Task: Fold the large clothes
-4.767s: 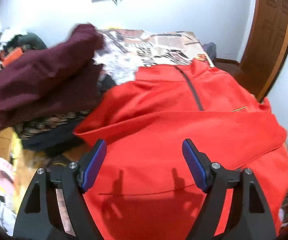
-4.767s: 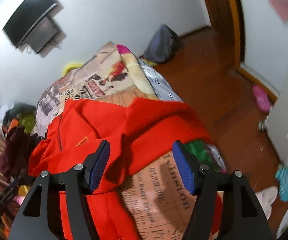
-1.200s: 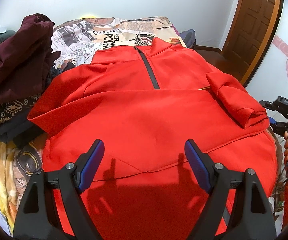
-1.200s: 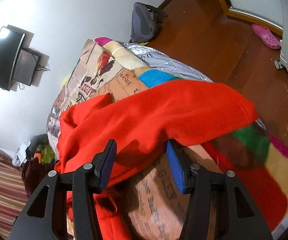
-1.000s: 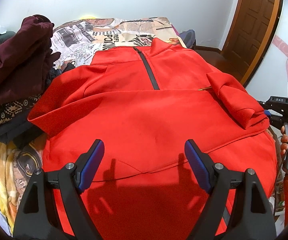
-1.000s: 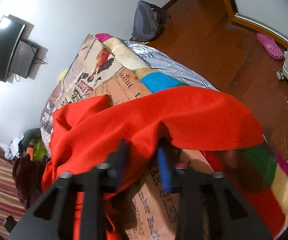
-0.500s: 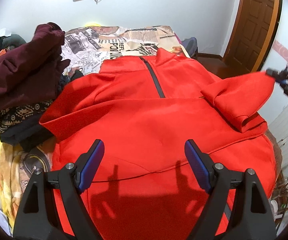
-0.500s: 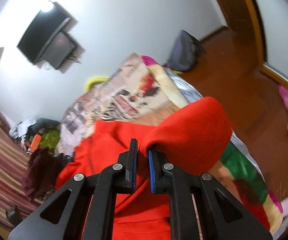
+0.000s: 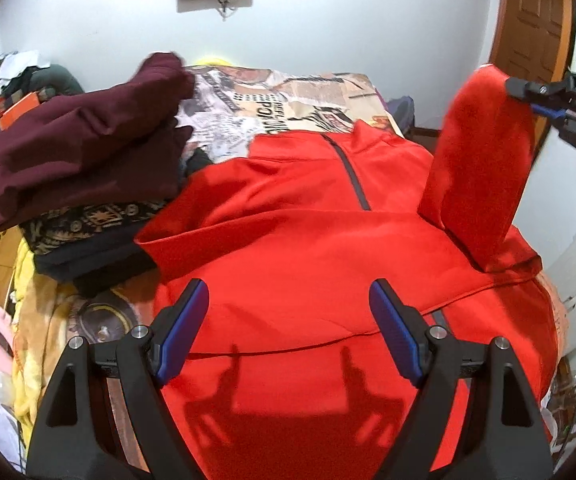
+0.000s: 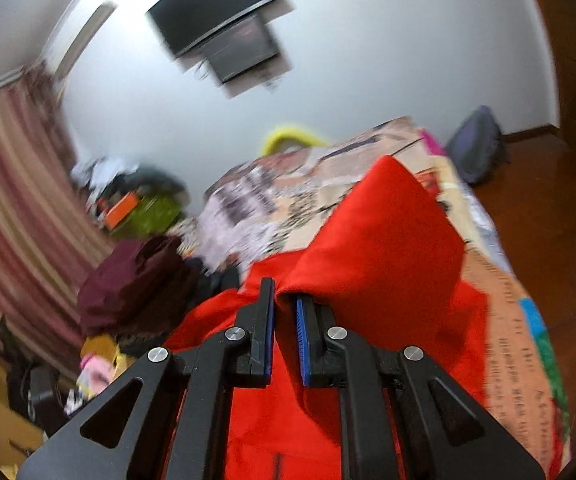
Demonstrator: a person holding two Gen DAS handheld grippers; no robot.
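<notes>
- Half a second back the red sleeve (image 9: 484, 168) hung low beside our right tongs (image 10: 284, 312); we now see it lifted clear of the jacket body and standing nearly upright at the right of the bed (image 9: 288, 92).
- A second ago those right tongs were just closing around the sleeve's edge; they are now clamped tight on the red cloth, the blue pads (image 10: 302, 340) pinching a fold between them.
- Our left tongs (image 9: 290, 328) hang wide apart over the near hem, as they did a second ago, with nothing between them and no contact that we can see.
- The red jacket (image 9: 308, 256) lies flat on the bed, front up. Its long axis runs near to far: collar and dark zipper (image 9: 352, 176) at the far end, hem toward us.
- The left sleeve is folded across the body and points left.
- Left of the jacket sits a pile of dark clothes (image 9: 79, 168), maroon on top, touching the jacket's left edge.
</notes>
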